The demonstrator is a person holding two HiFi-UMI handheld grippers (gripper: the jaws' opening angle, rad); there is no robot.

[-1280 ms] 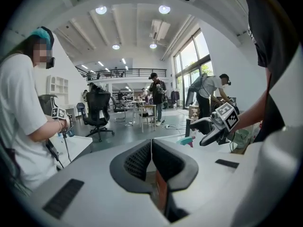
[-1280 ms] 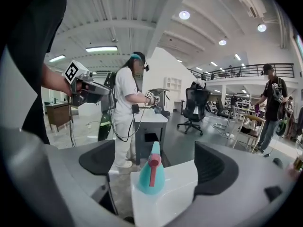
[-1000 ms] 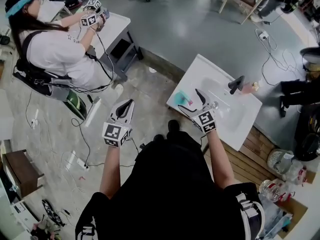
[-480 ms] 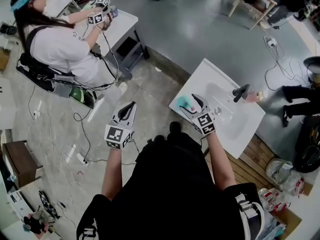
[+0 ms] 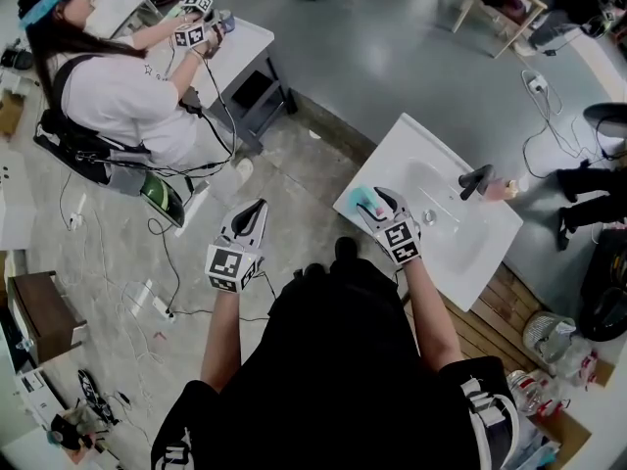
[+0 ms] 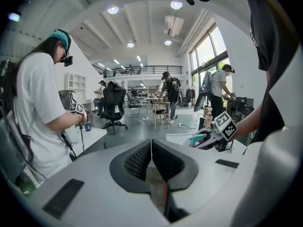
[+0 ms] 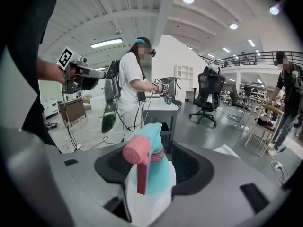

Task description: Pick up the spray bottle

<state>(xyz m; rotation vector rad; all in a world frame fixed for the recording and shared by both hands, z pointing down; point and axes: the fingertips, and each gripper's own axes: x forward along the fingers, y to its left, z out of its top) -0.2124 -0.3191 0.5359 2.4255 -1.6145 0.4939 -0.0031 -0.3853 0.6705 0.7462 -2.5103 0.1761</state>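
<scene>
Logging head view: bottle (image 5: 364,201) stands right of centre on the sink (image 5: 394,147) rim's left corner, right claw (image 5: 378,198) around it. Left gripper view: left claw (image 6: 151,144) closed tight, empty. Right gripper view: jaws have just been closing and now press the white body below the pink trigger. We judge the bottle light, smooth plastic, best held there; fill unreadable.

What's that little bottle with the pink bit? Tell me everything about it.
A small plastic spray bottle: white body, teal spray head, pink nozzle, trigger and collar. It stands upright near the white sink counter's left corner, nozzle facing the right gripper, whose jaws have just been closing and press its sides.
</scene>
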